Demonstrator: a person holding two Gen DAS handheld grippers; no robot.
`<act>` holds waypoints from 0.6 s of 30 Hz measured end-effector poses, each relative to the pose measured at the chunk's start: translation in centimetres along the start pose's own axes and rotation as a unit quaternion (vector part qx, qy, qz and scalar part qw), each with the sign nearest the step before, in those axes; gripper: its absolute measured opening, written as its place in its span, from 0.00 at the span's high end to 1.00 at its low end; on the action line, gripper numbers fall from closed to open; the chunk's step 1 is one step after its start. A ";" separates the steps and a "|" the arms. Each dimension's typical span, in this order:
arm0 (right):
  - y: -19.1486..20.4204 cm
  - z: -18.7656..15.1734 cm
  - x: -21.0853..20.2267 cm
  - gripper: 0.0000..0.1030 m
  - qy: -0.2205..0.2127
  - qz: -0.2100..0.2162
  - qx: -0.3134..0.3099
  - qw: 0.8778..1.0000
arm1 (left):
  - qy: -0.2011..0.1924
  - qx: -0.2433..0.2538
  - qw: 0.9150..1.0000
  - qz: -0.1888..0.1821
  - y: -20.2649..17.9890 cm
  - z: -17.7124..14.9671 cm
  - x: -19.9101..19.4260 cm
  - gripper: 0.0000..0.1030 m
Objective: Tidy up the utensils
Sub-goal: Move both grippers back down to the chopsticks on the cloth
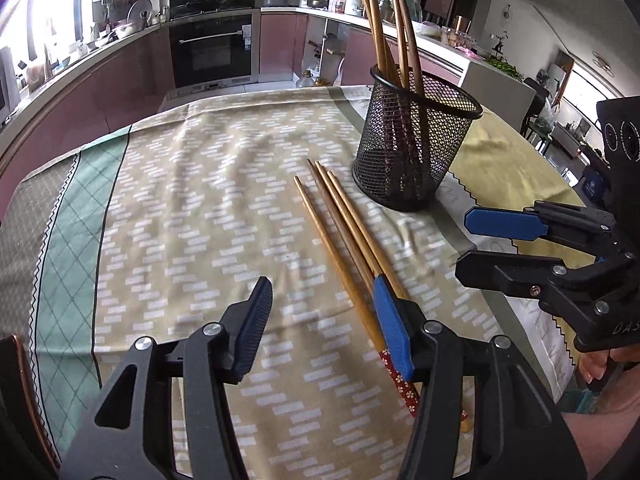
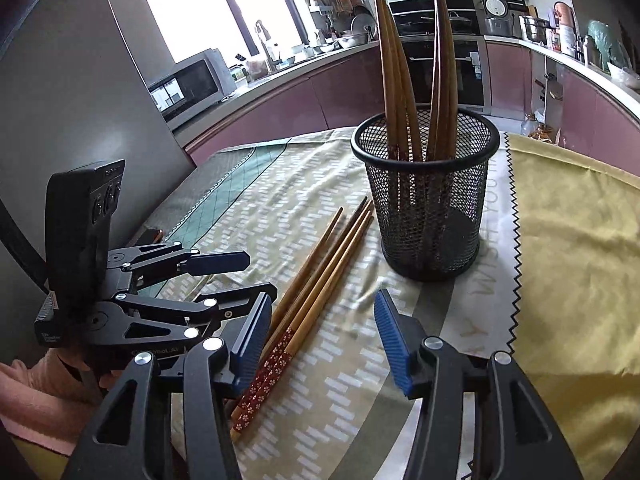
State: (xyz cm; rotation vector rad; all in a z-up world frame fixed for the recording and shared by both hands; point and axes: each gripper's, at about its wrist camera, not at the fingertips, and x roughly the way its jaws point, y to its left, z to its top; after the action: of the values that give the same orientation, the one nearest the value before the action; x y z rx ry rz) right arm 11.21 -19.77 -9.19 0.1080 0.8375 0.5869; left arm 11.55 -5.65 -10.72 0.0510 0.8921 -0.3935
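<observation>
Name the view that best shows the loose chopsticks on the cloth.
The right wrist view: the loose chopsticks lie unobstructed from tips to patterned red ends. In the left wrist view, the left gripper covers part of them.

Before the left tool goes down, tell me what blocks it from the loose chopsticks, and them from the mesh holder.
Nothing visible does. The loose chopsticks lie bare on the tablecloth, just ahead of the left tool, whose jaws are apart. The mesh holder stands beside their tips; its top is open, with several chopsticks already inside.
</observation>
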 end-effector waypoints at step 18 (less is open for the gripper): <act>0.3 -1.2 2.1 0.50 0.026 -0.025 0.001 0.999 | 0.015 0.019 1.000 0.019 -0.9 -0.3 1.3 0.52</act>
State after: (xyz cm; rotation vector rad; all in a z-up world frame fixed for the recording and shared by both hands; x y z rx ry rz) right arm 11.32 -18.55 -11.31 0.0742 0.8889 0.5434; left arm 11.74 -6.86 -11.78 0.1088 0.9131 -0.3747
